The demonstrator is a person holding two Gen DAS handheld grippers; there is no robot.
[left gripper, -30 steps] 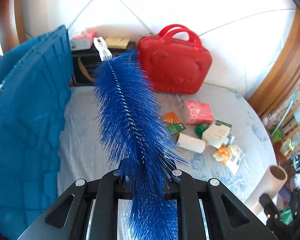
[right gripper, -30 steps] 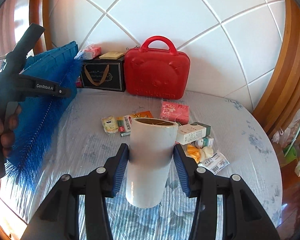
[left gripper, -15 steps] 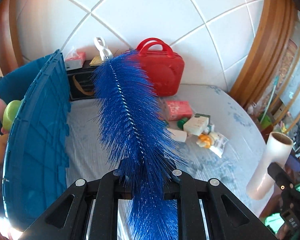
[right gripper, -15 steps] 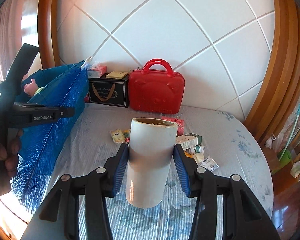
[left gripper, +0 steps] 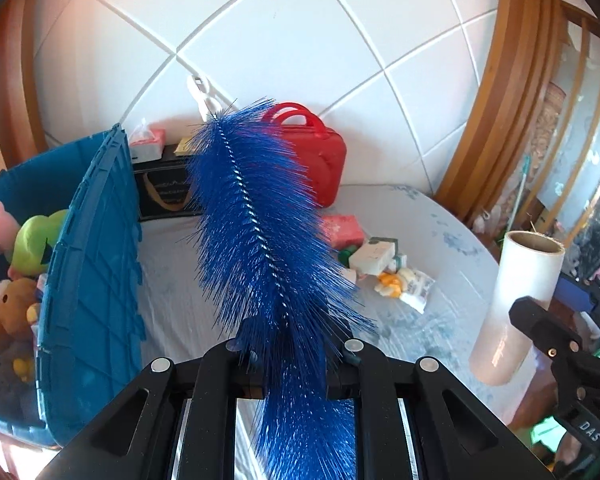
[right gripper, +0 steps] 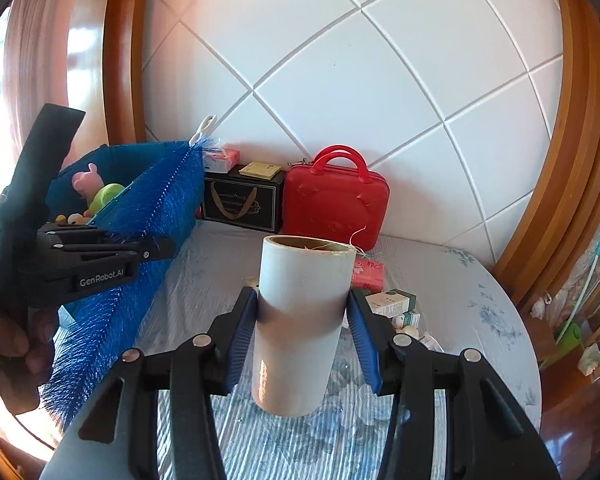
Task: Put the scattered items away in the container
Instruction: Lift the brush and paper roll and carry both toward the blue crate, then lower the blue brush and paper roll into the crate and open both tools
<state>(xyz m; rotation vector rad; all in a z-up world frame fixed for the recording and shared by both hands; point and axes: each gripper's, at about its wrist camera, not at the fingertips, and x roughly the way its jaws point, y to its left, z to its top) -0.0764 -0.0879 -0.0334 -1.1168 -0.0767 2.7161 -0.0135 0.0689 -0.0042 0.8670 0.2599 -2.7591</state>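
Observation:
My left gripper [left gripper: 290,350] is shut on a long blue bristle brush [left gripper: 260,232] with a white tip, held up above the table beside the blue crate [left gripper: 96,264]. In the right wrist view the same left gripper [right gripper: 156,250] and brush [right gripper: 140,240] hang at the left in front of the crate [right gripper: 140,152]. My right gripper [right gripper: 302,312] is shut on an upright white roll [right gripper: 300,320] with a cardboard core, lifted over the table. That roll [left gripper: 516,308] shows at the right of the left wrist view. Plush toys [left gripper: 28,240] lie inside the crate.
A red case [right gripper: 334,200] and a black box [right gripper: 242,200] stand against the tiled wall. Small cartons and packets [left gripper: 380,264] lie scattered on the round cloth-covered table [right gripper: 480,320]. A pink packet [left gripper: 342,230] lies near them. A wooden frame curves along the right.
Both grippers have risen with the brush and the roll, so the table and scattered items look farther below. The crate's inside with the plush toys has come into view.

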